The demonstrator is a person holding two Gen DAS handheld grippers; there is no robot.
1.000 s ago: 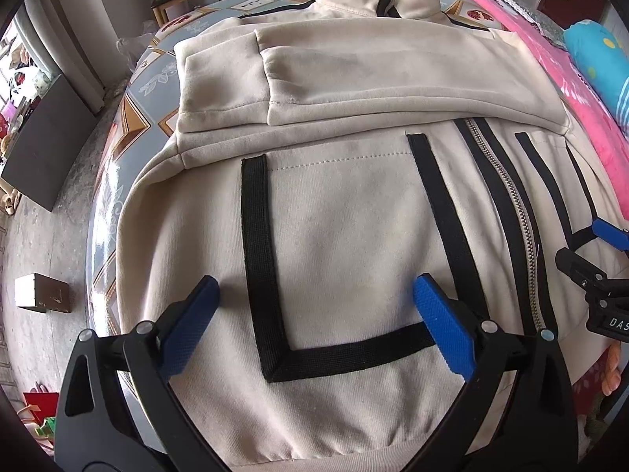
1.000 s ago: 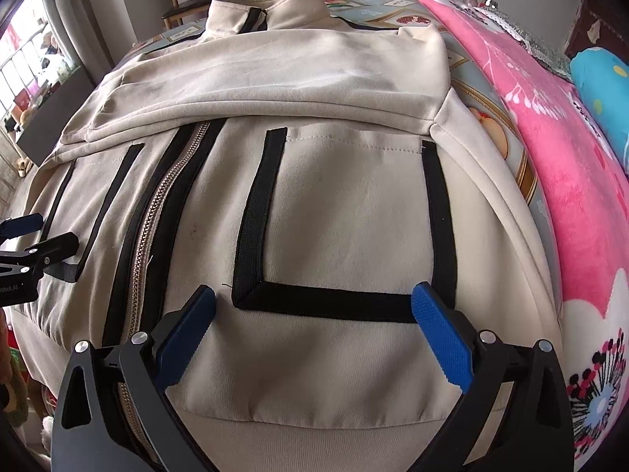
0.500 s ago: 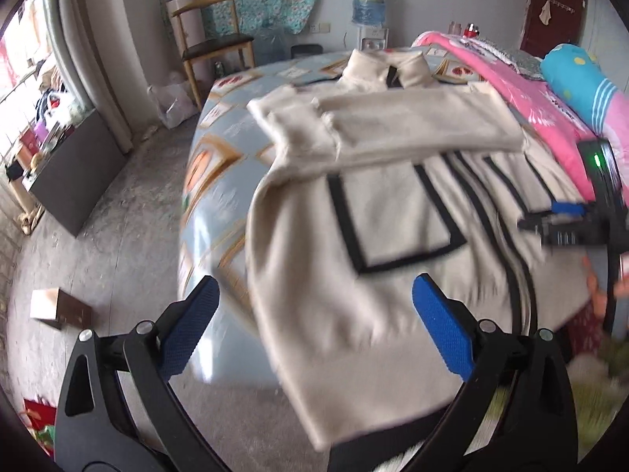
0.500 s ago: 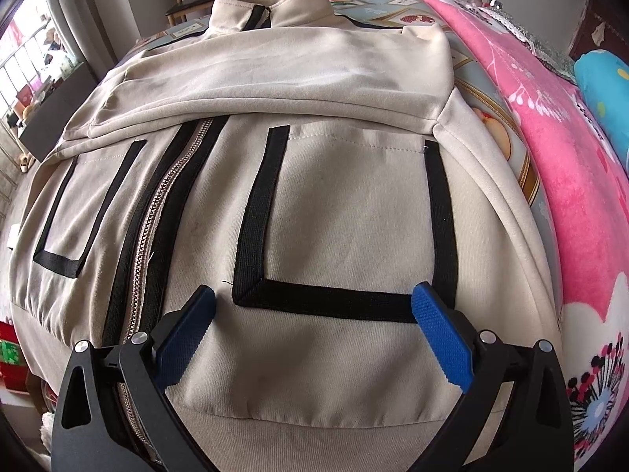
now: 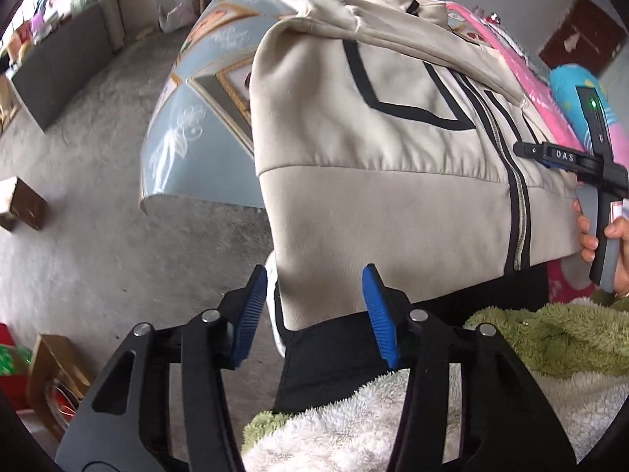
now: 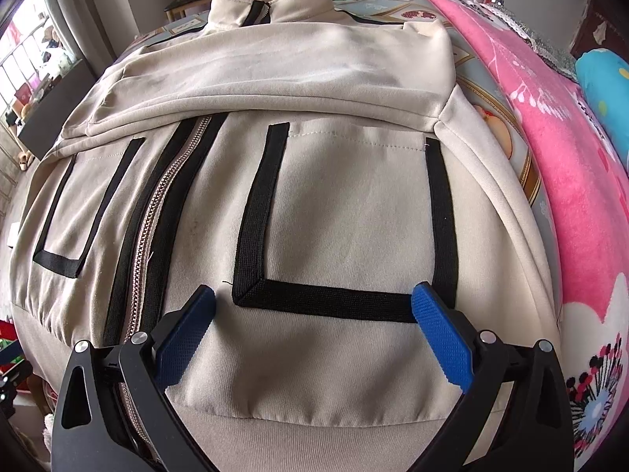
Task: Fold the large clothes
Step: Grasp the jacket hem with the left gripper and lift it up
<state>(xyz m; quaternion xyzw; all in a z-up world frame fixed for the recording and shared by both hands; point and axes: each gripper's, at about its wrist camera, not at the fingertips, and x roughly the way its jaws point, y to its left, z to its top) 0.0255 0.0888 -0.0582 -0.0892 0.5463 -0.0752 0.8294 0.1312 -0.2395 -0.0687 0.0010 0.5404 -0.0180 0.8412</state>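
From the left wrist view we see what the right wrist view does not: the floor (image 5: 98, 204) beside the bed (image 5: 184, 137), the hem corner of the jacket (image 5: 354, 165) hanging over the bed's edge, a black trouser leg below it, and a hand (image 5: 601, 232) holding the right gripper's handle at the jacket's far hem. The right wrist view alone shows the full jacket (image 6: 314, 204) front, spread flat on the bed beside the pink blanket (image 6: 550, 126).

The jacket is beige, zipped shut, with a zipper (image 6: 157, 212) edged in black tape and two pockets outlined in black. Its sleeves lie folded across the chest below the stand-up collar.

The left gripper (image 5: 314, 306) has its jaws closing, the hanging hem corner between the blue pads; we cannot tell whether they press the cloth yet. The right gripper (image 6: 314, 330) stands wide open just above the jacket's right pocket, holding nothing.

Against the frame a second earlier, the left gripper has left the jacket's left pocket for the hem corner and narrowed from full spread. The right gripper has kept its place.
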